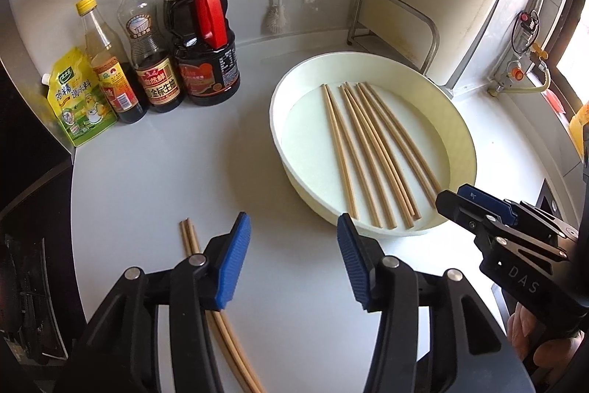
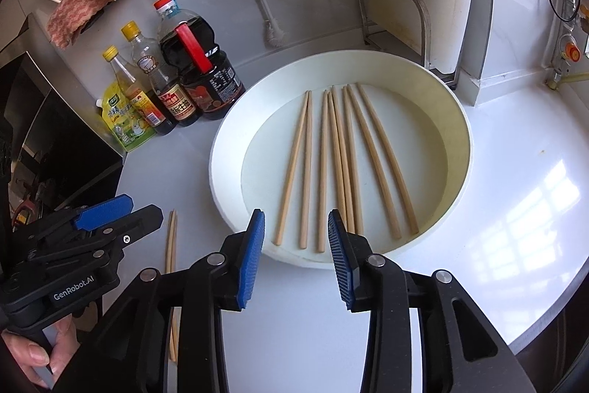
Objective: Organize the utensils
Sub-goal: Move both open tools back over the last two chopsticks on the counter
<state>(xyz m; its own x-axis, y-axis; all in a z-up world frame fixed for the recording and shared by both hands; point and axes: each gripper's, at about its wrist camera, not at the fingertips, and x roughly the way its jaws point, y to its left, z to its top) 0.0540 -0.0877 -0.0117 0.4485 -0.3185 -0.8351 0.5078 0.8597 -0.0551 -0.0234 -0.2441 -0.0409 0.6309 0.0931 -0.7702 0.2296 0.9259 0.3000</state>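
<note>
Eight chopsticks (image 2: pixel 331 168) lie side by side on the floor of the white basin (image 2: pixel 221 172), roughly parallel, their thick ends toward the near rim. Two more chopsticks, a pair (image 1: pixel 191 242), rest on the counter (image 1: pixel 147 179) to the left of the basin, close together and running under the left gripper (image 1: pixel 293 256) in its own view.

Both grippers hover above the counter, tilted downward, neither one touching anything. The left gripper has its blue pads (image 1: pixel 235 260) spread apart with nothing between them; the loose pair lies just beside its left finger (below it, not in the gap). The right gripper (image 2: pixel 296 256) is likewise released and empty, its pads (image 2: pixel 252 256) standing apart over the near rim of the basin. A hand (image 2: pixel 40 352) shows on the left gripper's handle in the right view.

At the back left stand three bottles (image 1: pixel 165 43) in a row with a yellow pouch (image 1: pixel 79 94) beside them. A brush (image 1: pixel 276 17) hangs on the wall, and a metal rack (image 1: pixel 397 21) sits behind the basin.
</note>
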